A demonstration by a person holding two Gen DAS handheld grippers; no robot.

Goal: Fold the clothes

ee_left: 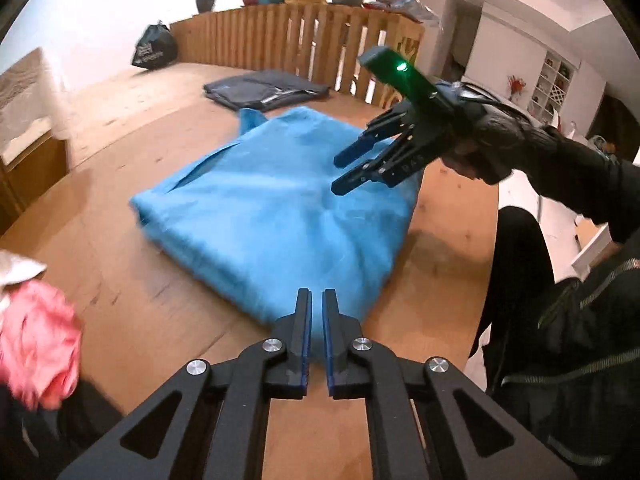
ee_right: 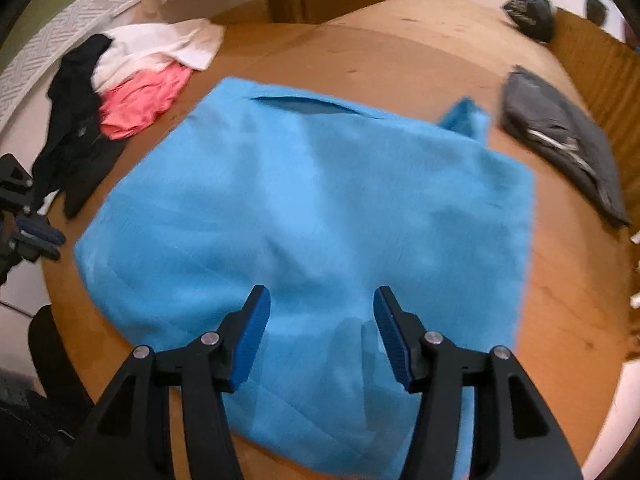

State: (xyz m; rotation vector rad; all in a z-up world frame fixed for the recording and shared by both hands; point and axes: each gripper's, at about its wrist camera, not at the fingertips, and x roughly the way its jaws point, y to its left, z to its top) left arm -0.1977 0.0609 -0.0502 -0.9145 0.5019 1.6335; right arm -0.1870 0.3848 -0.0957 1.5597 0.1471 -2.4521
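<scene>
A bright blue garment (ee_left: 260, 200) (ee_right: 320, 200) lies folded flat on the wooden table (ee_left: 120, 128) (ee_right: 380, 44). My left gripper (ee_left: 316, 292) hovers over its near edge, jaws nearly together with only a thin gap and nothing between them; it also shows at the left edge of the right wrist view (ee_right: 44, 240). My right gripper (ee_left: 339, 176) (ee_right: 320, 292) hangs above the garment's right part, held by a gloved hand (ee_left: 492, 152). Its jaws stand open, the blue pads (ee_right: 252, 336) clear of the cloth.
A folded dark grey garment (ee_left: 266, 90) (ee_right: 560, 140) lies beyond the blue one. A loose pile of pink (ee_right: 144, 100), white (ee_right: 160, 48) and black clothes (ee_right: 76, 120) sits at the table's left. A black bag (ee_left: 154, 50) and a wooden slat fence (ee_left: 300, 36) stand at the back.
</scene>
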